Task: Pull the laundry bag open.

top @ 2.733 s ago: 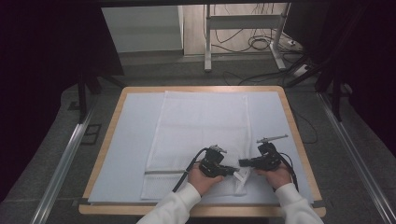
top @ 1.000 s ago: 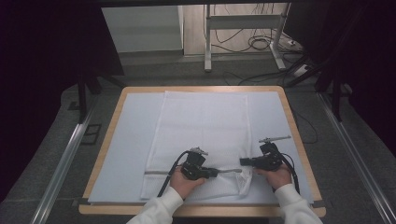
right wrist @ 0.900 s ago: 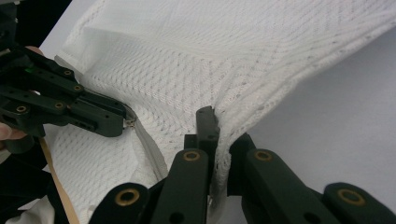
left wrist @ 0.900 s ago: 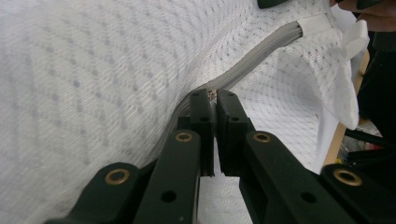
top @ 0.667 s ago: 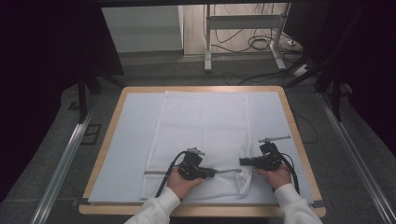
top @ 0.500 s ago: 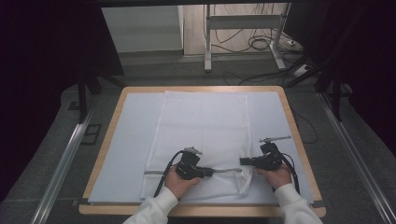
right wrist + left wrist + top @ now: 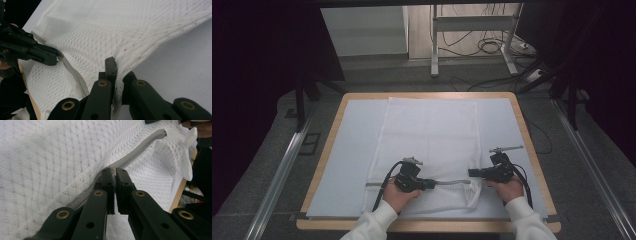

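One white mesh bag [image 7: 427, 145] lay flat on a pale sheet [image 7: 347, 150] that covered the table [image 7: 526, 131], its near end close to the person's edge and its far end reaching toward the table's far side. A grey zipper [image 7: 447, 182] ran across the bag near that near end, from left to right in the high view.

The left gripper [image 7: 430, 184] lay low over the bag, pointing to the right along the zipper. In the left gripper view its jaws were pressed together on the zipper pull [image 7: 114, 171], with the grey tape curving away beyond them toward the bag's right corner. The left hand [image 7: 398, 194] wrapped the gripper body from the near side, with the white sleeve [image 7: 372, 225] coming in from the bottom edge.

The right gripper [image 7: 472, 173] pointed left, toward the other one, at the bag's right edge. In the right gripper view its jaws were pinched on a fold of the mesh [image 7: 120, 75], which was drawn up between them in a small ridge; the left gripper [image 7: 58, 58] showed beyond, at the zipper. The right hand [image 7: 507, 187] held its gripper from behind, wrist low and near the table's edge.

The two grippers were near each other, with a short stretch of zipper between them.
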